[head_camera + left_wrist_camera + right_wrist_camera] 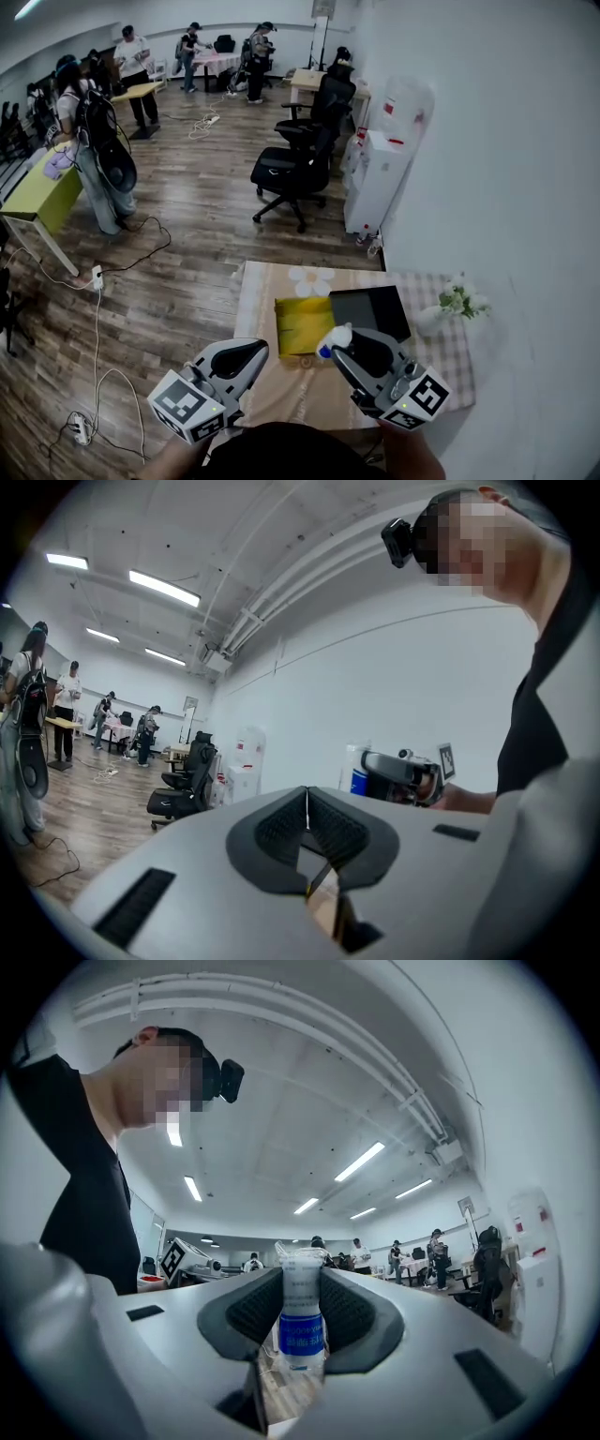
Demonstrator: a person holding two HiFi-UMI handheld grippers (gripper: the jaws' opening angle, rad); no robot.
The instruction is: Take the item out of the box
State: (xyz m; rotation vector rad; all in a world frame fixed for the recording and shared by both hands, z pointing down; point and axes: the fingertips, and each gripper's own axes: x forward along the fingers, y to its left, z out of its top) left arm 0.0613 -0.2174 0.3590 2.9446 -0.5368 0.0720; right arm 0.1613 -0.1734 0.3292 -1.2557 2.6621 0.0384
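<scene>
Small white plastic bottle with blue label (pixel 302 1321): being held up between the right gripper's (pixel 302 1283) fingers, out of the box.
Left gripper (pixel 307 808): hovering idle, fingers closing on nothing.
Wooden table (pixel 298 389): carrying the open yellow box (pixel 302 323), flat black lid (pixel 370 309) lying just beside.
Progress: removal is looking done; setting the bottle down is probably remaining.

A white bottle (pixel 302 1321) with a blue label, a yellow box (pixel 303 323) and a black flat piece (pixel 370 309); beige surface (pixel 291 386) with 1 white flower print (pixel 310 279) and a checked cloth (pixel 445 337).
</scene>
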